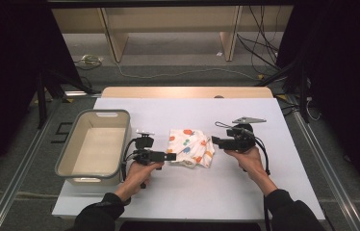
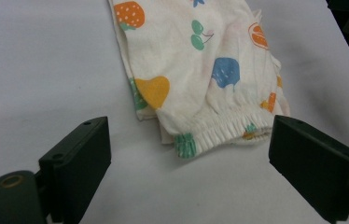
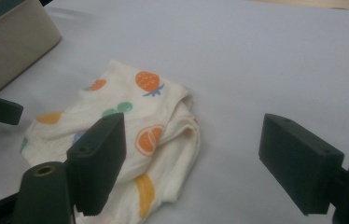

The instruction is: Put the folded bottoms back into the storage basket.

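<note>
A small white garment with a coloured fruit print [image 1: 190, 147] lies folded and bunched in the middle of the white table [image 1: 245, 187]. Its elastic hem [image 2: 219, 130] faces my left gripper [image 1: 170, 156], which sits just left of the cloth with its jaws wide open and nothing between them [image 2: 189, 158]. My right gripper [image 1: 215, 141] is at the cloth's right edge, also open and holding nothing [image 3: 193, 154]. The garment [image 3: 130, 135] lies in front of and partly behind its left jaw.
A beige plastic tub [image 1: 95, 147] stands on the table to the left of my left hand; its corner [image 3: 9, 42] appears in the right gripper view. The table's wooden far edge [image 1: 187, 91] lies behind. Cables trail on the floor beyond.
</note>
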`<state>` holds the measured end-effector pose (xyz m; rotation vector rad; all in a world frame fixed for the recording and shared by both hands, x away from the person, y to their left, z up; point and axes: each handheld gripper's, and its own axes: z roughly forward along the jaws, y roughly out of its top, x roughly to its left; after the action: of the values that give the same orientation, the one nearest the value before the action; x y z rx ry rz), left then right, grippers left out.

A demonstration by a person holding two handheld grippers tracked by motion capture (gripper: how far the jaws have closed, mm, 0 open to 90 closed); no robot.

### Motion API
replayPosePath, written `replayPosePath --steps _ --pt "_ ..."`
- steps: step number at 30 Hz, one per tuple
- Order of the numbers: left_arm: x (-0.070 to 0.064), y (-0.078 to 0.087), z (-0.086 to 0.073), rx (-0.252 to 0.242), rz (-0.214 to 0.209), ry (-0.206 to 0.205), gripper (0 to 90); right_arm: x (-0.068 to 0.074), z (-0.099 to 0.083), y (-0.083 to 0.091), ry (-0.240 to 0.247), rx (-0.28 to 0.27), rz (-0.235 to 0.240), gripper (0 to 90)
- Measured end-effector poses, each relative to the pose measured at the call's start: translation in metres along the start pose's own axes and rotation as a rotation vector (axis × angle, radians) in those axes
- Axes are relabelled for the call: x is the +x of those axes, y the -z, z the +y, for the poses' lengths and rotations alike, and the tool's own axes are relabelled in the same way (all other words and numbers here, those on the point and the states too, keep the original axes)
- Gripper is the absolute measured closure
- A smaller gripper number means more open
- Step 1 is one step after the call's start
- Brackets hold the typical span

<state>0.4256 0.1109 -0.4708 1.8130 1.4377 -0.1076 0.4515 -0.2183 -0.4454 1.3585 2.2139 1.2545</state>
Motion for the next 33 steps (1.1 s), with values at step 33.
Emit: replayPosePath --steps 33 --pt "0.004 -0.022 0.014 0.06 0.023 0.027 40.8 -0.011 0.01 -0.034 -0.023 0.063 0.011 26.9"
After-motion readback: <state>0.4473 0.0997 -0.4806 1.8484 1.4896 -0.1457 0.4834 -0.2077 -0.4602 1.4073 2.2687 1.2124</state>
